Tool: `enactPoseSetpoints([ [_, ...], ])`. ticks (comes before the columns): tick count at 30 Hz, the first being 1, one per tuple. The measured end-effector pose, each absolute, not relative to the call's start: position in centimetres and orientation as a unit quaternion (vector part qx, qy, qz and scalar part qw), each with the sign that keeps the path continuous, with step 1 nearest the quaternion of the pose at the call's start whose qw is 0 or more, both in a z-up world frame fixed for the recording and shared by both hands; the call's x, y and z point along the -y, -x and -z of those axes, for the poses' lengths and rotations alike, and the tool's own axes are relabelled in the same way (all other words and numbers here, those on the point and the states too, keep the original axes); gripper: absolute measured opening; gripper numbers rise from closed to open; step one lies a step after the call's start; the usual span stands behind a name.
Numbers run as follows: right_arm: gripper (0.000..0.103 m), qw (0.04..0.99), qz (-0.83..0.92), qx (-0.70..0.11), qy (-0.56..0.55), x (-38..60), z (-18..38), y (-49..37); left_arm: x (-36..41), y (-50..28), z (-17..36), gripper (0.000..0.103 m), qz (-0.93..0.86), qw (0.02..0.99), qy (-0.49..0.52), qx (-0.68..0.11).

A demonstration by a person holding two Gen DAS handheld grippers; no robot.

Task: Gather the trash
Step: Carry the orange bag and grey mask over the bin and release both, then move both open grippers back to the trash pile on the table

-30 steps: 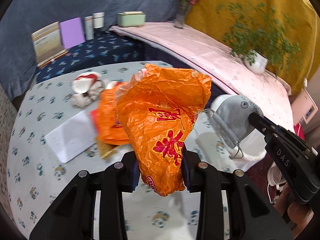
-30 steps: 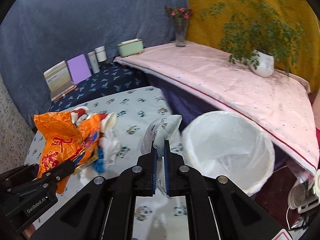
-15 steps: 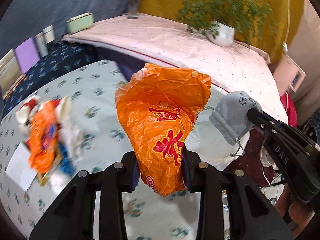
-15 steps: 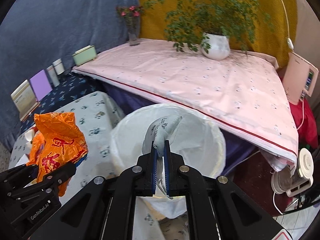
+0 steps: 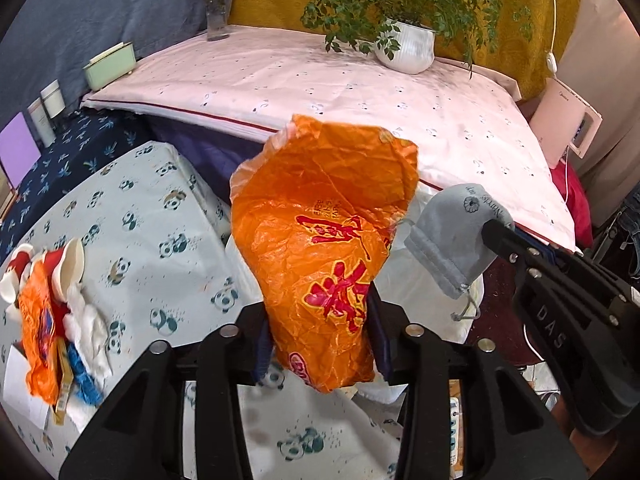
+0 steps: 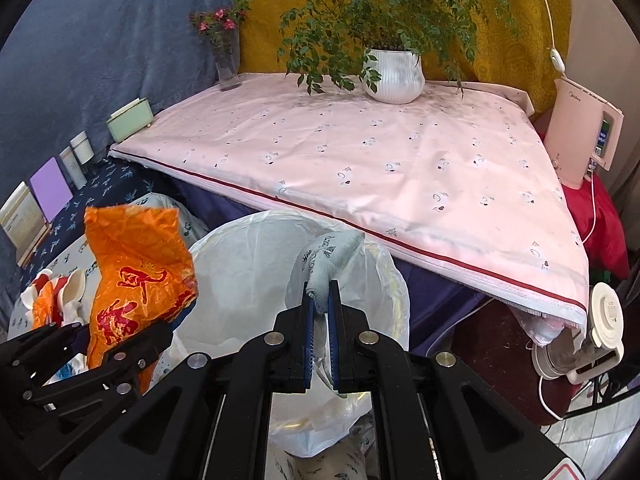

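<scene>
A white-lined trash bin (image 6: 256, 280) stands just off the near right edge of the panda-print surface (image 5: 160, 216), in front of a bed with a pink cover (image 6: 380, 160). Its liner looks mostly bare inside; what lies at the bottom is hidden by the tools.

The orange plastic bag (image 5: 320, 240) bears large red Chinese characters and a small printed oval logo at its lower end, too crumpled to read. The grey cloth pouch (image 6: 330, 256) carries dark script lettering and a small flower emblem, not legible. The right tool's body shows "DAS" in the left wrist view.

The left tool (image 5: 320, 340) is clamped on the lower part of the orange bag, which stands up above the fingers, at the bin's left rim. The right tool (image 6: 319, 304) is pinched nearly closed on the grey pouch, holding it over the bin's opening.

On the surface at far left lies a heap of leftover trash (image 5: 52, 312): paper cups, an orange wrapper, white tissue and blue scraps.
</scene>
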State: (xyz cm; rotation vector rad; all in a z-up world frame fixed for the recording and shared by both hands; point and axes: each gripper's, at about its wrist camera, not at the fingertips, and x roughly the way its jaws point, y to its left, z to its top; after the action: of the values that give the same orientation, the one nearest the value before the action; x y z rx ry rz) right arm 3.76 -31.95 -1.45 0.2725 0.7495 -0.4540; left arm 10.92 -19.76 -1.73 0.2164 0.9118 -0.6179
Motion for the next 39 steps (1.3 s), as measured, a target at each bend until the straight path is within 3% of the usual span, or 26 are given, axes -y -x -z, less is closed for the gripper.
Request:
enactPoseSetpoints([
  [5,0.016,0.898,0.219,-0.357,-0.133,32.0,1.3,-4.3,19.9,-11.4,1.3,0.067,0.286,0.855,-0.102,-0.420],
  [8,0.024,0.901,0.223,-0.349,-0.130,31.7,0.9,-4.3,19.6,-11.5,1.0,0.072,0.278,0.861,-0.099,-0.413],
  [13,0.036,0.905,0.226,-0.338,-0.127,31.5,0.1,-4.1,18.8,-11.8,0.6,0.074,0.273,0.865,-0.090,-0.412],
  [18,0.038,0.909,0.221,-0.332,-0.123,30.6,-0.8,-3.6,17.4,-11.7,0.2,0.074,0.261,0.871,-0.085,-0.407],
  [22,0.046,0.915,0.212,-0.324,-0.118,29.4,-1.7,-3.2,15.8,-11.6,-0.3,0.074,0.247,0.877,-0.076,-0.404],
  [39,0.054,0.935,0.139,-0.318,-0.079,19.9,-4.0,-3.8,5.5,-11.3,-1.9,0.075,0.170,0.902,-0.021,-0.396],
])
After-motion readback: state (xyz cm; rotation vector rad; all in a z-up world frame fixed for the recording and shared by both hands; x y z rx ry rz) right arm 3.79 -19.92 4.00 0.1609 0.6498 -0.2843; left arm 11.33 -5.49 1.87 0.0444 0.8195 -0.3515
